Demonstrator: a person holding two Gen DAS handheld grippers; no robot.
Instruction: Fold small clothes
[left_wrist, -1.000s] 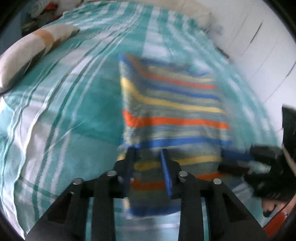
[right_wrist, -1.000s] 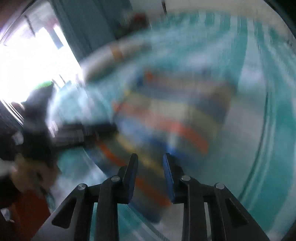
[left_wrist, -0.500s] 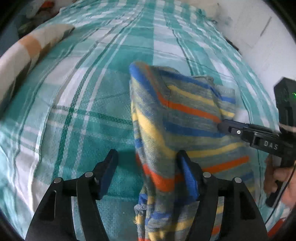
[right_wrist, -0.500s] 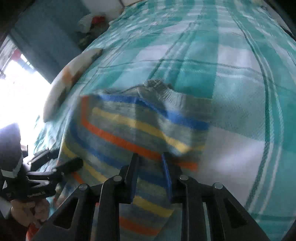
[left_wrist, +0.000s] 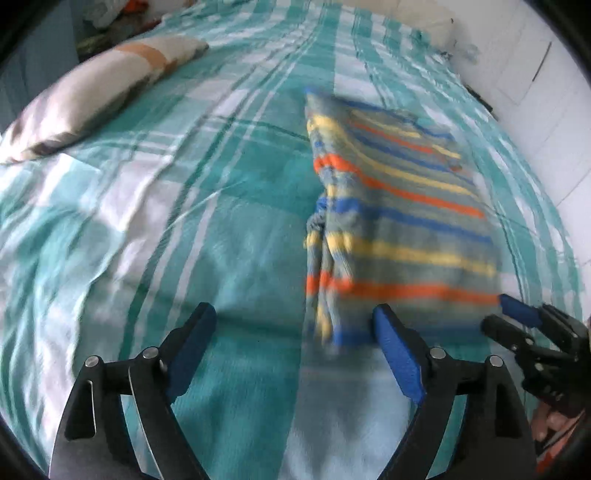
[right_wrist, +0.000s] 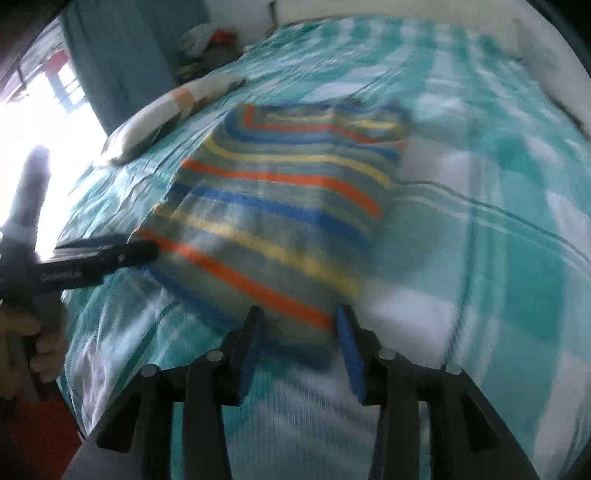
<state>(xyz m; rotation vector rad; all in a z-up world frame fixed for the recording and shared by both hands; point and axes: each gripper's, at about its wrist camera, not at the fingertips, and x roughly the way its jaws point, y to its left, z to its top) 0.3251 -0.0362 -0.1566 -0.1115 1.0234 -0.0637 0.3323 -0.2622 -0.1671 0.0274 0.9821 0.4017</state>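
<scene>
A small striped garment in grey, blue, yellow and orange lies folded and flat on the teal plaid bedsheet. My left gripper hovers at its near left corner. Its jaws are opening wide, and the bunched cloth edge sits loose between them, untouched by the pads. In the right wrist view the same garment spreads ahead of my right gripper. Those jaws are opening too, with the near corner between them but not pressed. Each view shows the other gripper: the right gripper and the left gripper.
A white and tan pillow lies at the far left of the bed, also in the right wrist view. A white wall runs along the right side. A heap of clothes sits past the bed's far end by a teal curtain.
Both grippers held the garment's near edge lifted, then laid it down. Both jaws have since spread apart and drawn back from the cloth, which now rests flat.
</scene>
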